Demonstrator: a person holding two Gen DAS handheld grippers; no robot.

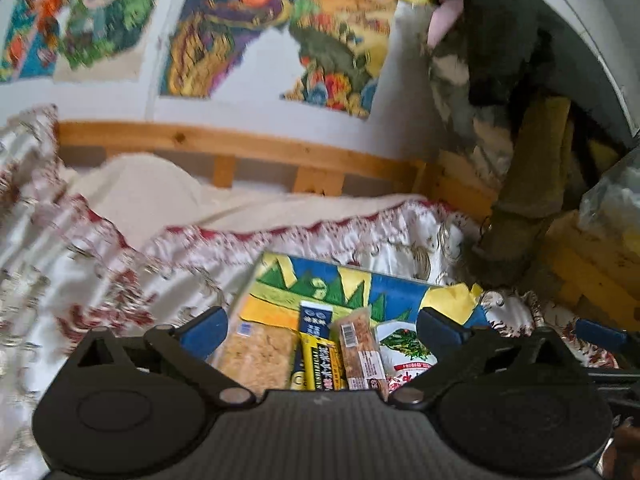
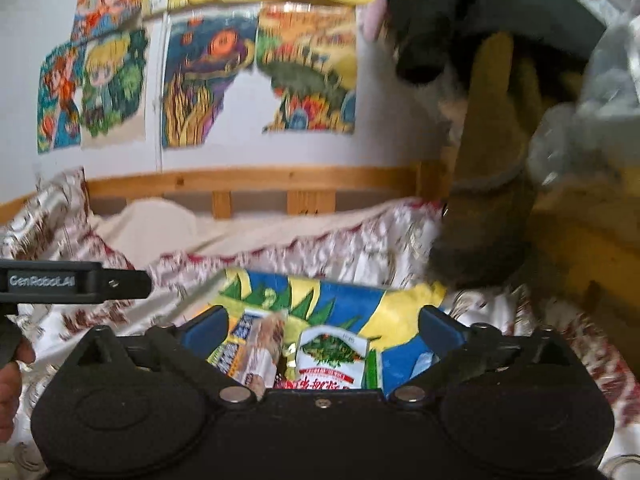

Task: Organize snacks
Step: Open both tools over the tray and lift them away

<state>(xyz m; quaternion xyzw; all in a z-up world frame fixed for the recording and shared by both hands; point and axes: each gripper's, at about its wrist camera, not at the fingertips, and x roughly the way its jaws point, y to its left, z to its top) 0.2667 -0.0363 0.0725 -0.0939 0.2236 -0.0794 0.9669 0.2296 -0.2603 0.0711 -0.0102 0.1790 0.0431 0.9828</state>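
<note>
Soft daylight, motion blur, fisheye-curved edges

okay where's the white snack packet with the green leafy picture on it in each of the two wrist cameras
Left wrist view: the white packet lies low and right of centre, just inside the right finger, rightmost in the row of snacks.
Right wrist view: the white packet lies low, about centre, between the fingers of the open claw.
Shared landmark: the painted board under the snacks, blue, yellow and green.
</note>
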